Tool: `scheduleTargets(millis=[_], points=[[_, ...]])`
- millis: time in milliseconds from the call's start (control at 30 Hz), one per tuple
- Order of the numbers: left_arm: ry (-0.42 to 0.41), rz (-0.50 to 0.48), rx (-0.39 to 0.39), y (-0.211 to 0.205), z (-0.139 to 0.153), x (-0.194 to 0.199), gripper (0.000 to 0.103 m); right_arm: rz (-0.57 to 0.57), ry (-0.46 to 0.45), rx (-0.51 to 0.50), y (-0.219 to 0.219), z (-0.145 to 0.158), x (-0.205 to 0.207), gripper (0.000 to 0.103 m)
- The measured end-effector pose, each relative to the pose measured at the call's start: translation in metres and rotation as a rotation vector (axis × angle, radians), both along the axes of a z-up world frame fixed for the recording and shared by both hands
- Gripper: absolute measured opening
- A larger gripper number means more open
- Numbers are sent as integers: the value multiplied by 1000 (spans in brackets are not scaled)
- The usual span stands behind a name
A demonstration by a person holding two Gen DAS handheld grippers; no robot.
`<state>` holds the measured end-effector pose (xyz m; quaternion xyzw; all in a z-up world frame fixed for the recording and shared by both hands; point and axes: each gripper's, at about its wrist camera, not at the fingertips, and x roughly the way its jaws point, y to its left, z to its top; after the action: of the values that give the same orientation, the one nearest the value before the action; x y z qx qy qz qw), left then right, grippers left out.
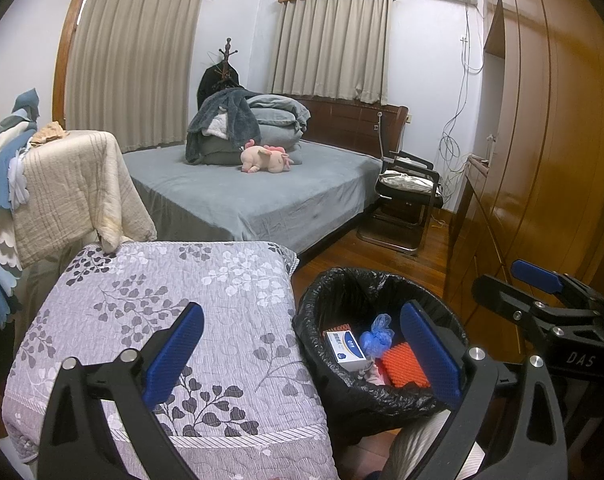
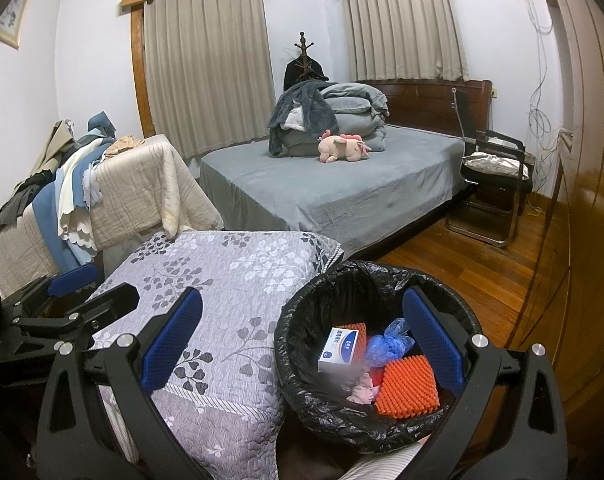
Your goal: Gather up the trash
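Right wrist view shows the right gripper (image 2: 302, 340) with jaws spread wide and empty above the bin (image 2: 298, 396), where a white box (image 2: 339, 345), blue bag (image 2: 388, 342) and orange pad (image 2: 408, 386) already lie. The left gripper (image 1: 302, 348) is likewise agape, holding nothing. Next, both should probably scan the quilted cover (image 2: 222, 280) for leftovers.
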<state>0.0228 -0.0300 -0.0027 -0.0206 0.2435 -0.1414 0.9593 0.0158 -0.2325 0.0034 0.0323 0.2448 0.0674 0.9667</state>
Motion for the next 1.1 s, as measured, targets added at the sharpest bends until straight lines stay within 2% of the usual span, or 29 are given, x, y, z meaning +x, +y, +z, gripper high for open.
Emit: scheduleTargets(millis=[1100], points=[[20,-2,-6,5,-1,-4,97,0,11,2,7,-4,-3,98]])
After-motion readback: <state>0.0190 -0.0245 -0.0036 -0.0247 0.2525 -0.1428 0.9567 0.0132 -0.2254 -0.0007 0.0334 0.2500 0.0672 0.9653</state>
